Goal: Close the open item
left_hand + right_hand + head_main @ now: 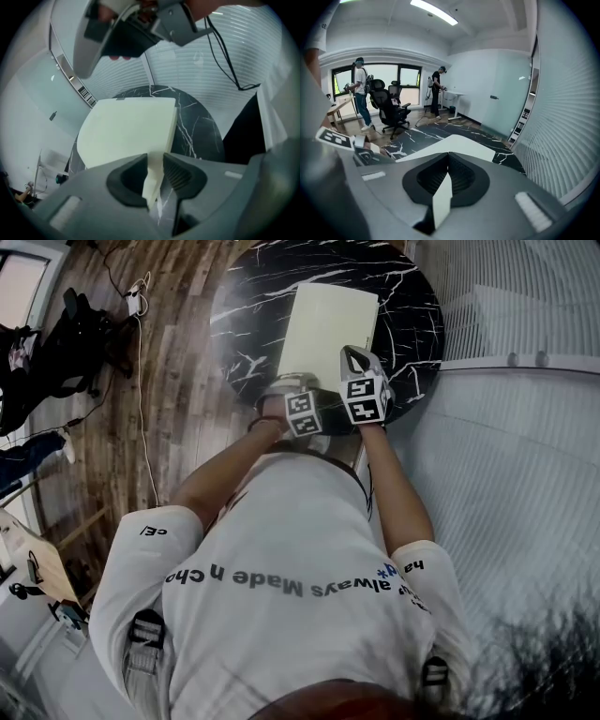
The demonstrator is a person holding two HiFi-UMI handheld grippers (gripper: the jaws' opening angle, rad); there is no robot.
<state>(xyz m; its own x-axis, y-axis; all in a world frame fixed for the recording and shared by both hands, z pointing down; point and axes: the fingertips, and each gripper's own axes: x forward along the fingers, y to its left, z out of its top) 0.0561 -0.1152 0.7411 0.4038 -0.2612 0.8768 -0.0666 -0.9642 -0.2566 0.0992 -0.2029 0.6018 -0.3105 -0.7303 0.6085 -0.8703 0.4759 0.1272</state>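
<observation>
Cream, flat and rectangular: the item (328, 329) lies on a round black marble worktop (412, 306) with white veins; it sits about mid-worktop, long side running near to far; top face plain; kind of item cannot tell. Wood floor (178, 296) is left of the worktop; ribbed white wall (506, 296) is to the right.

Left gripper (284, 382) is at the near-left corner of the item. In the left gripper view its fingers (180, 173) pinch a pale corner of the item (126, 131); the material fills the gap between the ribbed pads; the rest of the slab spreads out on the far side of the fingers, with a thick edge showing on its right.

Right gripper (354, 354) is at the near-right corner, just beside the left gripper; the two marker cubes sit side by side over the near rim. In the right gripper view its fingers (464, 176) are pressed together on a thin pale sheet of the item, seen edge-on and running from the pads back toward the camera; cover or page, cannot tell.

Far background in the right gripper view: two persons (361, 91) standing by windows; black office chairs (386, 105) are near them.
</observation>
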